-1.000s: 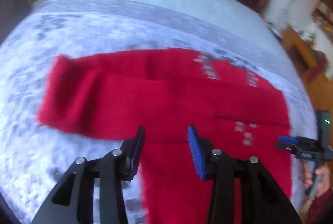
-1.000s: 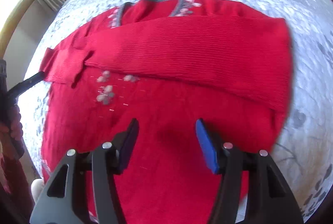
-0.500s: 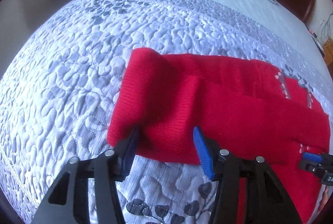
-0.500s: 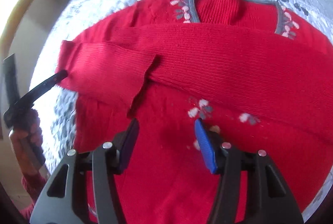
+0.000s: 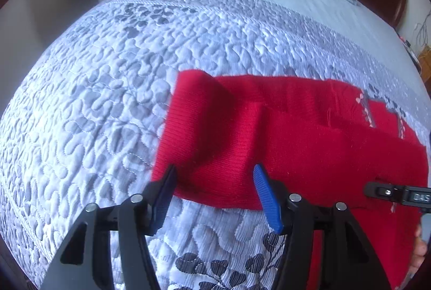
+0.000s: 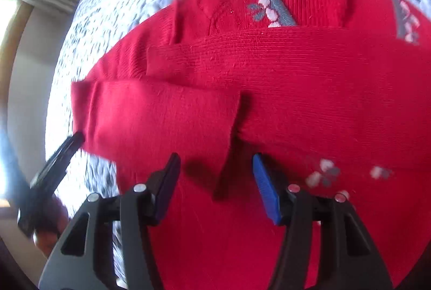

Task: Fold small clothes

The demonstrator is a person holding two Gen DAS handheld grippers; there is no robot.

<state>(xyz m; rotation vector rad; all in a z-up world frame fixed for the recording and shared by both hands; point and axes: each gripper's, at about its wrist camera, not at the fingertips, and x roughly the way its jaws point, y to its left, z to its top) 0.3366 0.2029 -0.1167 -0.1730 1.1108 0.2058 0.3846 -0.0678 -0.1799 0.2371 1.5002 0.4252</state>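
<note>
Red sweater (image 5: pixel 309 144) lies flat on the bed quilt (image 5: pixel 107 101), sleeves folded across, long axis crosswise to both grippers. Left gripper (image 5: pixel 214 195) open, straddling the sleeve's folded end at the sweater's left edge, so it's nearer. Right gripper (image 6: pixel 215 182) open over the cuff mid-body.

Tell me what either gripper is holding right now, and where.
Nothing. The left gripper and right gripper are both open over the red sweater, gripping no part of it.
</note>
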